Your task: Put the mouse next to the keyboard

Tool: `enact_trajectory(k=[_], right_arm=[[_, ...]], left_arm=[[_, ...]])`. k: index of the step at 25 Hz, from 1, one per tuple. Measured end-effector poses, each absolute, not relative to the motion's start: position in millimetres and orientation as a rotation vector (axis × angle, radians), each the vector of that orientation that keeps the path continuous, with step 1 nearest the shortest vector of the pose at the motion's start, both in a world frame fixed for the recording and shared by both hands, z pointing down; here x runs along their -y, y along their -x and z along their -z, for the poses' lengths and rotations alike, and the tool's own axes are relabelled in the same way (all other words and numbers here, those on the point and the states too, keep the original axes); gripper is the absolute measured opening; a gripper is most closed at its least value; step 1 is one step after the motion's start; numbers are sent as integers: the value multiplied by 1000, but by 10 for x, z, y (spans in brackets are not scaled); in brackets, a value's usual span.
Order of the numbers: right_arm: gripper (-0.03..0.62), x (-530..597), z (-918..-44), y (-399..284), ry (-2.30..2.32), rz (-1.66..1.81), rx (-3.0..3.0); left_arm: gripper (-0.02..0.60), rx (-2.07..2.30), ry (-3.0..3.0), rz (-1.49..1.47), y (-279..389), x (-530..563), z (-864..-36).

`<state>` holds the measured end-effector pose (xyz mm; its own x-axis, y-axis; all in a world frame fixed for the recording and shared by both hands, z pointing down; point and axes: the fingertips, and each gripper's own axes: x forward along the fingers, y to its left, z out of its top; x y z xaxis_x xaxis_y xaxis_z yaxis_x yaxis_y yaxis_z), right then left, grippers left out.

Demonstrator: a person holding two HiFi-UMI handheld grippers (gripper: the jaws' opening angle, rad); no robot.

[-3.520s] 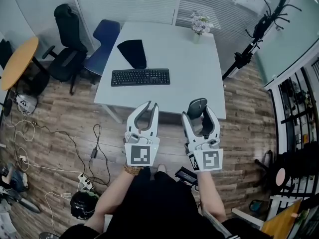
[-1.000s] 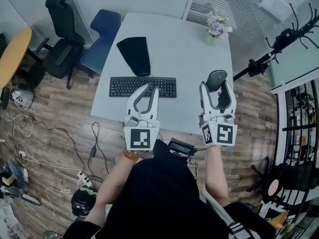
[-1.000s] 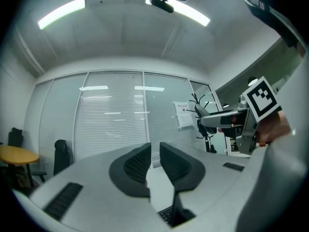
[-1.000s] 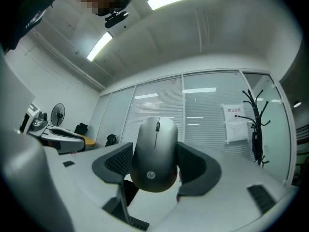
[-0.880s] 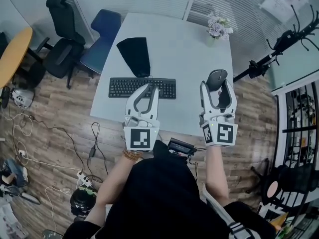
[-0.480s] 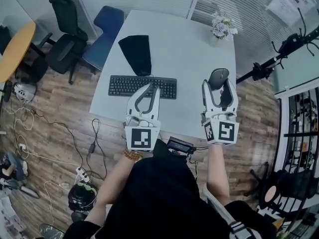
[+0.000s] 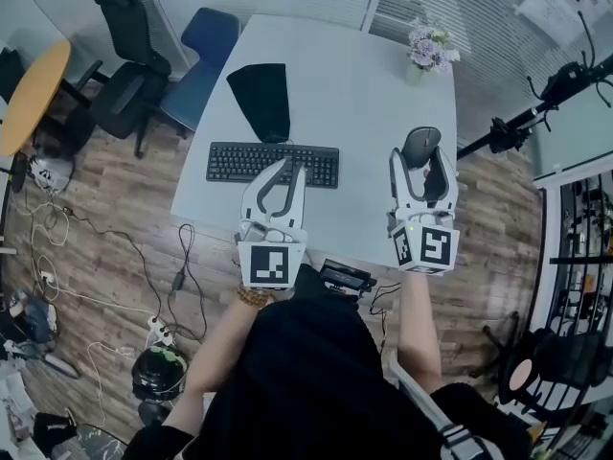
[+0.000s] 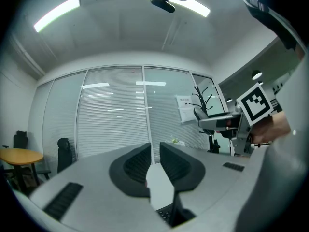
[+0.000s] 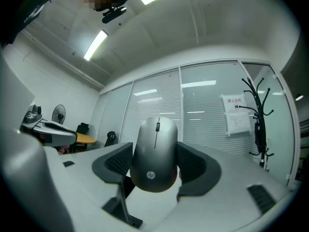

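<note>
A black keyboard (image 7: 273, 164) lies across the near left part of the white table (image 7: 364, 94). My right gripper (image 7: 422, 157) is shut on a dark grey mouse (image 7: 420, 146), held above the table's right side, to the right of the keyboard and apart from it. In the right gripper view the mouse (image 9: 155, 153) sits upright between the two black pads of the right gripper (image 9: 154, 167). My left gripper (image 7: 289, 168) hovers over the keyboard's near edge, shut with nothing in it. In the left gripper view, the left gripper (image 8: 153, 161) shows keyboard keys (image 8: 165, 214) just below its jaws.
A black pouch (image 7: 261, 99) lies behind the keyboard. A small vase of flowers (image 7: 428, 51) stands at the table's far right corner. A blue chair (image 7: 206, 41) and a black office chair (image 7: 129, 27) stand to the left. A black stand (image 7: 536, 113) is to the right.
Both grippers have come from in front of the table's near edge to above the table. Over the last second the right gripper with the mouse edged a little further over it.
</note>
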<state>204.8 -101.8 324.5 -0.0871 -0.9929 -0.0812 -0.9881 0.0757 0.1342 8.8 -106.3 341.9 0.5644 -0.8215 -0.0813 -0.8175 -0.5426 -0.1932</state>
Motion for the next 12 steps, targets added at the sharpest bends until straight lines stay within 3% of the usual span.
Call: enact_trajectory(k=[12], right_arm=[[287,1155,-3534,-2218,-2092,137,2264]], left_arm=[[60,-1374,2602,59,-294,1076,-3530]])
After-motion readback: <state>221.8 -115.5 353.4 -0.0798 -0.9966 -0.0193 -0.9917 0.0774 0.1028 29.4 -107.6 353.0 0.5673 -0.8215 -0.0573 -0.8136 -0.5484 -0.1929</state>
